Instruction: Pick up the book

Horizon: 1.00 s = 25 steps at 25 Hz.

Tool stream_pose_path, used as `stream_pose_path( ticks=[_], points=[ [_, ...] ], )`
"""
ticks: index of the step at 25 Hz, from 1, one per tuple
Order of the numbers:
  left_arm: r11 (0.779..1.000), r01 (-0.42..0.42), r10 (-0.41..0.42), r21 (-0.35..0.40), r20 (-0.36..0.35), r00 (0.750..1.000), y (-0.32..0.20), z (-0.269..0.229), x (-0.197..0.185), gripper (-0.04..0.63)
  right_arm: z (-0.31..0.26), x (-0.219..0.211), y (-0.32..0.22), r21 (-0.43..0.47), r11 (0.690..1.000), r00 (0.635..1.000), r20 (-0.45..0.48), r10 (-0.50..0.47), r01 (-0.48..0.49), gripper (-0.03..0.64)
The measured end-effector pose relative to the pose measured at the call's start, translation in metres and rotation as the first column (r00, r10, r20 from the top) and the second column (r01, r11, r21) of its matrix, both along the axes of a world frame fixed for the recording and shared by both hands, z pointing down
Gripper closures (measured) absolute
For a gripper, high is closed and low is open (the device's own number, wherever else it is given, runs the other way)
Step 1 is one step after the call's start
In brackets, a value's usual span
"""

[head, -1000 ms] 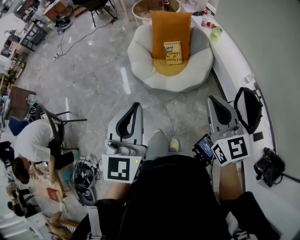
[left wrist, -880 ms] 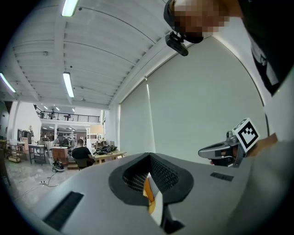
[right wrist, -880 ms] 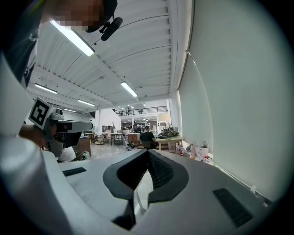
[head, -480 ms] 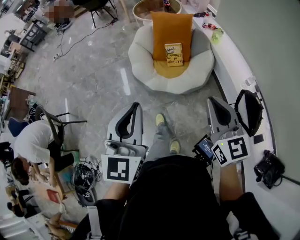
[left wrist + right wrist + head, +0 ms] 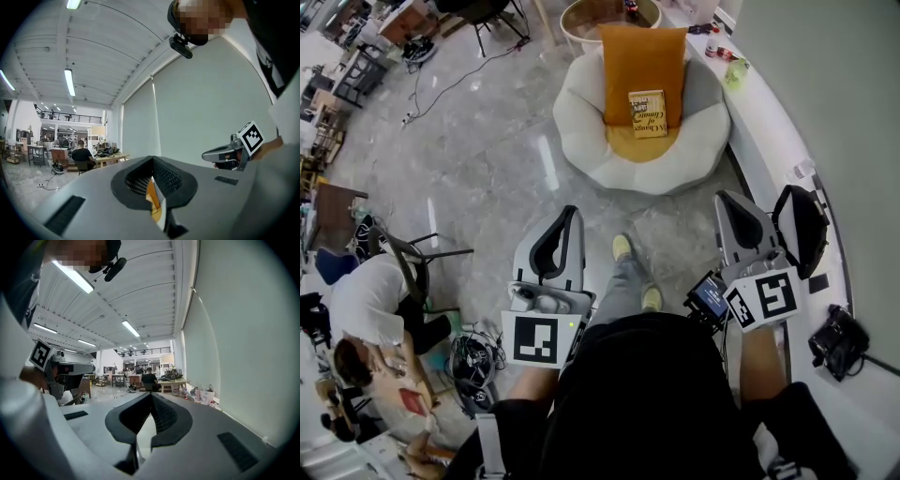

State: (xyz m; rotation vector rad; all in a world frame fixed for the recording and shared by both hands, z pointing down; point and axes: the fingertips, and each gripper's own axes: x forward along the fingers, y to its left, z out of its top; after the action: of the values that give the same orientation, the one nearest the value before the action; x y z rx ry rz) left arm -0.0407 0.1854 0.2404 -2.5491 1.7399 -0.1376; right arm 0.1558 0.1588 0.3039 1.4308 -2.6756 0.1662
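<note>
The book (image 5: 648, 113) sits in the hollow of the white round armchair (image 5: 581, 141), its cover facing up, resting against the foot of the tall orange cushion (image 5: 642, 56) that stands at the chair's back. The person is on the grey stone floor (image 5: 487, 159) well short of the chair, one pale shoe (image 5: 622, 247) stepping towards it. Both tools are held out level and aimed at the chair. The left gripper (image 5: 573, 212) has its jaws closed tip to tip with nothing in them. The right gripper (image 5: 724, 199) is likewise closed and empty, beside the white curved ledge (image 5: 769, 131) that runs past the chair's right side.
</note>
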Motion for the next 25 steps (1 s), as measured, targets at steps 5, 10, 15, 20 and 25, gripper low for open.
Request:
stream_pose_path(
  ticks=[5,10,15,20,25],
  points=[
    [1.000,-0.009,0.009,-0.011,-0.004,1.000,-0.033,0.008,-0.006,0.584,0.003,-0.003,-0.030,-0.007,1.000,1.000,-0.017,0.014,-0.014,0.603],
    [0.999,-0.022,0.022,-0.023,0.004,1.000,-0.067,0.011,-0.009,0.584,0.001,-0.008,-0.062,-0.008,1.000,0.999,-0.033,0.018,-0.018,0.603],
    [0.999,-0.024,0.024,-0.026,0.001,1.000,-0.094,0.010,-0.014,0.584,0.000,-0.016,-0.087,-0.007,1.000,0.999,-0.037,0.021,-0.021,0.603],
    [0.999,-0.018,0.019,-0.048,0.004,1.000,-0.113,0.010,-0.026,0.584,-0.004,-0.027,-0.105,-0.012,1.000,0.999,-0.041,0.022,-0.023,0.602],
    [0.999,-0.020,0.019,-0.032,-0.019,1.000,-0.130,0.009,-0.034,0.584,-0.004,-0.035,-0.121,-0.009,1.000,0.998,-0.049,0.025,-0.026,0.603]
  ],
)
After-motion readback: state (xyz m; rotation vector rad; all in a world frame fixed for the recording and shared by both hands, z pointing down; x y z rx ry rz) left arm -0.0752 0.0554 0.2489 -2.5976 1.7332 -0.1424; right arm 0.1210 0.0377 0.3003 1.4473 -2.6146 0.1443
